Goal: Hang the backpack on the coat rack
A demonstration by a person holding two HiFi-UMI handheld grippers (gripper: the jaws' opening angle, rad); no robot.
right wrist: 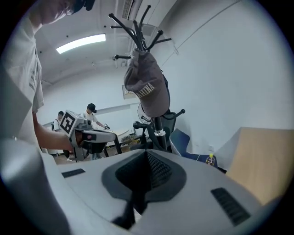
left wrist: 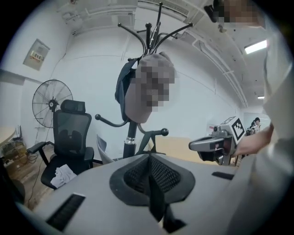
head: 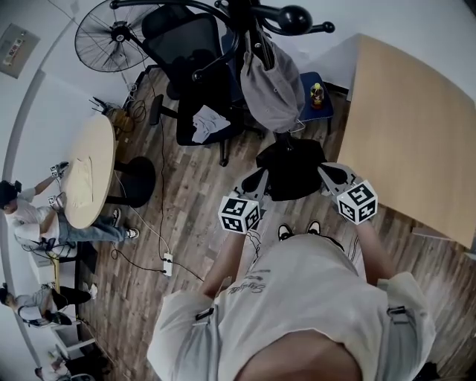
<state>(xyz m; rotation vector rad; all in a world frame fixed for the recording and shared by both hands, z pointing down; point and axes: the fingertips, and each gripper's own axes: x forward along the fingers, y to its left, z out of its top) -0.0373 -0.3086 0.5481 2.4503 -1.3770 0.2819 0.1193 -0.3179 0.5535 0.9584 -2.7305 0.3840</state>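
Observation:
A grey backpack (head: 271, 85) hangs by its top from the upper hooks of the black coat rack (head: 245, 15). It also shows in the left gripper view (left wrist: 134, 108) and the right gripper view (right wrist: 149, 89), clear of both grippers. My left gripper (head: 255, 178) and right gripper (head: 329, 173) are held up side by side below the bag, pointing at the rack's dark foot (head: 292, 170). Both sets of jaws are shut with nothing in them. Each gripper sees the other: the right gripper (left wrist: 213, 144) and the left gripper (right wrist: 94, 136).
A black office chair (head: 197, 59) and a floor fan (head: 111, 33) stand left of the rack. A blue chair with a small bottle (head: 317, 95) is behind it. A wooden table (head: 416, 126) fills the right, a round table (head: 89, 171) with seated people the left. Cables and a power strip (head: 167, 264) lie on the floor.

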